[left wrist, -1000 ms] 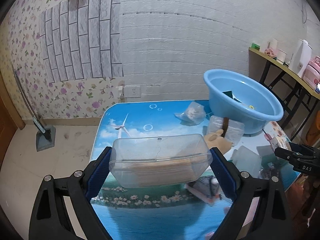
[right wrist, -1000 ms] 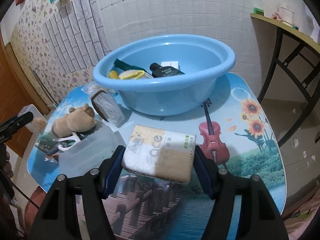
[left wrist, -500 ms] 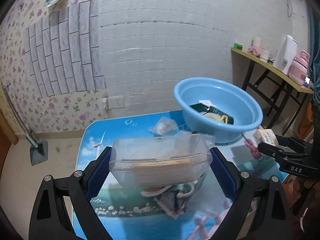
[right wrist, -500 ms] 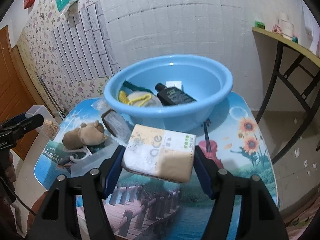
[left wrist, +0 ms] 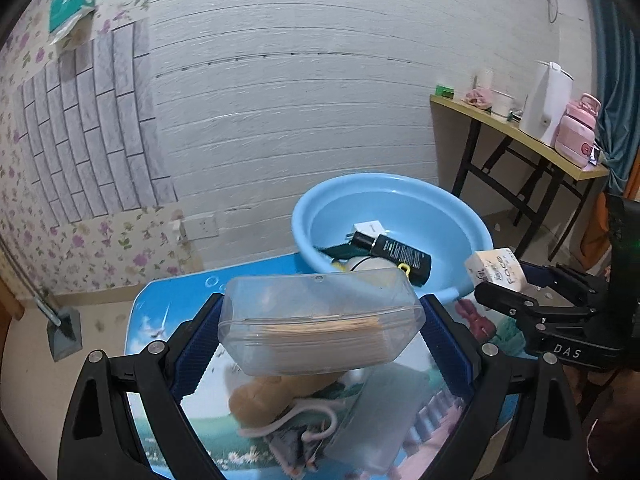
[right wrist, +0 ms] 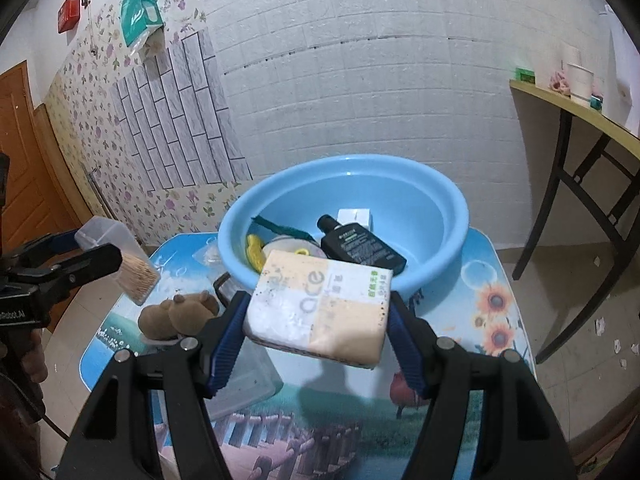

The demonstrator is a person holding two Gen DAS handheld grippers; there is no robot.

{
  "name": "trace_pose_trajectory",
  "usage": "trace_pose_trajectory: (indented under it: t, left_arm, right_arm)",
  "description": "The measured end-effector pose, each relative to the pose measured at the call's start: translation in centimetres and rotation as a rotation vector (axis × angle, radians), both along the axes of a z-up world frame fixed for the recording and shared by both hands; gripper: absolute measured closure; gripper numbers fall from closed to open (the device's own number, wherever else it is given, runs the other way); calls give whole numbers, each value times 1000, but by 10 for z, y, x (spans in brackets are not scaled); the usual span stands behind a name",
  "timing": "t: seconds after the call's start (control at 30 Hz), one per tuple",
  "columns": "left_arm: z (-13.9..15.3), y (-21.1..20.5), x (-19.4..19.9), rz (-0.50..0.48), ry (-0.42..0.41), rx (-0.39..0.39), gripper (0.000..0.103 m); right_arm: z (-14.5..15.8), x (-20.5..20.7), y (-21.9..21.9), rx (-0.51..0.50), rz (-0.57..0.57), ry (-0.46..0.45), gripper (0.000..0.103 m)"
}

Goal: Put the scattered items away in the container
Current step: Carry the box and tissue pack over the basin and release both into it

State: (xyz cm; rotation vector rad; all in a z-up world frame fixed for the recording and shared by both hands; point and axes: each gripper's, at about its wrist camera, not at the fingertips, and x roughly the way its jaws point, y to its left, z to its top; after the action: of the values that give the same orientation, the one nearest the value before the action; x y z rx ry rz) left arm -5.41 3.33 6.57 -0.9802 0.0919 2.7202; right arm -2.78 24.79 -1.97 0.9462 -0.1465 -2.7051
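My left gripper (left wrist: 320, 332) is shut on a clear plastic box of toothpicks (left wrist: 320, 324), held in the air above the table, left of the blue basin (left wrist: 440, 216). My right gripper (right wrist: 316, 312) is shut on a white and tan tissue pack (right wrist: 320, 308), raised just in front of the same basin (right wrist: 424, 184). The basin holds a black bottle (right wrist: 360, 244), a small white box (right wrist: 354, 216), a yellow item (right wrist: 254, 250) and a green strip. Each gripper shows in the other's view, the left gripper (right wrist: 96, 264) with the box, the right gripper (left wrist: 504, 280) with the pack.
On the picture-printed table (right wrist: 492, 300) lie a brown plush toy (right wrist: 176, 314), a clear flat box (left wrist: 384, 412), a small bag and a face mask (left wrist: 296, 424). A yellow side table (left wrist: 520, 132) with a kettle and a pink bottle stands at the right wall. A hand holds the left gripper's handle.
Both grippers have risen with their loads. The left one has also moved toward the basin, so the basin's inside now shows behind the toothpick box.
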Motion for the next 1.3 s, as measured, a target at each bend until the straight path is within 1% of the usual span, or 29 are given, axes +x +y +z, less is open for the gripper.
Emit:
trace_pose_trajectory:
  t: [0.37, 0.6, 0.8, 1.0, 1.17, 1.27, 1.3]
  left_arm:
    - [1, 29, -35, -42, -13, -11, 9]
    - [-8, 48, -57, -73, -20, -28, 9]
    - [-18, 56, -75, -92, -42, -24, 9]
    - [-24, 63, -87, -119, -26, -38, 9]
    - [-25, 65, -91, -144, -22, -14, 8]
    - [-26, 66, -93, -162, -28, 10, 3]
    - [-26, 67, -93, -163, -29, 14, 3]
  right_arm:
    - [-4, -34, 16, -29, -12, -8, 37]
    - [-9, -57, 22, -39, -24, -16, 37]
    - [-13, -69, 22, -35, -22, -19, 37]
    - [-21, -81, 21, -21, -18, -36, 37]
    - [-23, -87, 19, -4, -24, -36, 36]
    - [-23, -90, 21, -11, -40, -34, 35]
    - [-23, -92, 24, -23, -48, -34, 35]
